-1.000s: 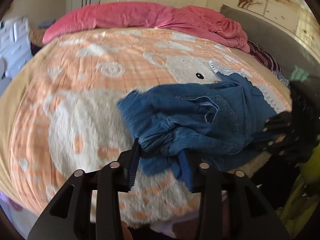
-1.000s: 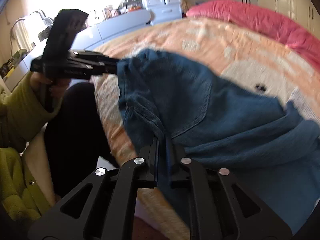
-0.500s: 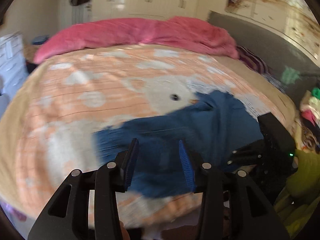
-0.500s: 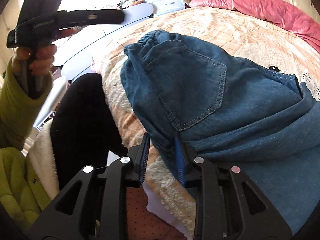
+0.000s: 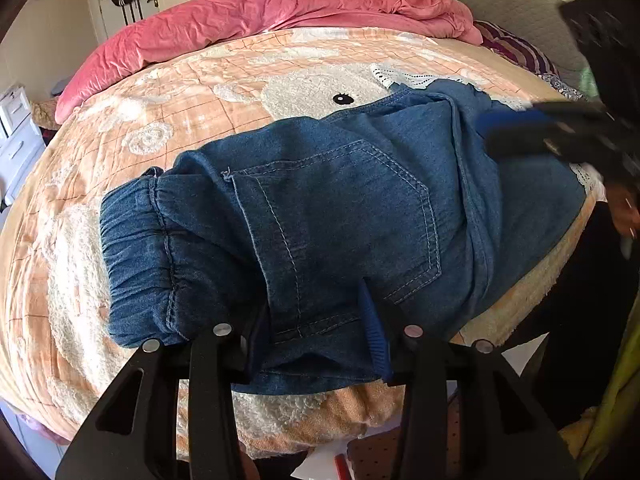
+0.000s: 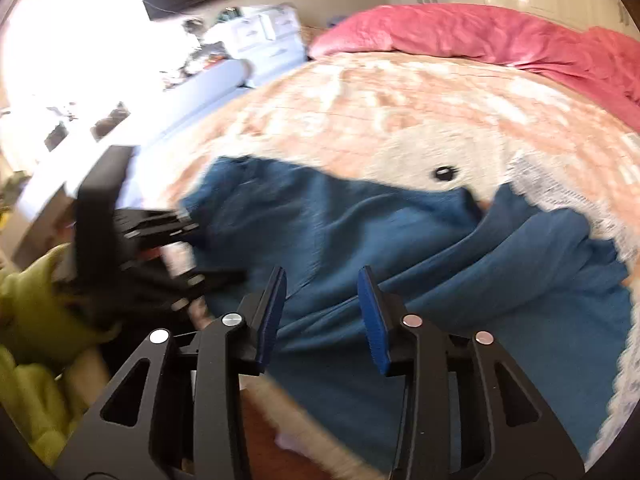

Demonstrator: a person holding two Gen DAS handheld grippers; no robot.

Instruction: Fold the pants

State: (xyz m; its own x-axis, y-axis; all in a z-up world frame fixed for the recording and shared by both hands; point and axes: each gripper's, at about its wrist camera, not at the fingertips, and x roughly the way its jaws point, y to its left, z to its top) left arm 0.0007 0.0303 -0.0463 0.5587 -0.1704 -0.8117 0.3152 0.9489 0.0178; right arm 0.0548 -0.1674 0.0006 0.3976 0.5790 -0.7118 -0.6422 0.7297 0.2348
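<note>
Blue denim pants (image 5: 320,216) lie on the bed near its front edge, back pocket up, elastic waistband to the left. My left gripper (image 5: 316,328) is open, its jaws standing on either side of the fabric at the pants' near edge. My right gripper (image 6: 322,312) is open and empty, above the pants (image 6: 400,248); it shows blurred at the right of the left wrist view (image 5: 552,136). The left gripper appears blurred at the left of the right wrist view (image 6: 160,240).
The bed carries an orange and cream fleece blanket (image 5: 200,92) with a cartoon face. A pink duvet (image 5: 280,16) is bunched along the far side. White drawers (image 6: 264,36) stand beyond the bed. The bed's front edge (image 5: 320,416) is just below my grippers.
The right gripper let go of the pants' edge, opened and lifted away. The left gripper dropped onto the near edge of the pants. The pants now lie flatter, pocket up.
</note>
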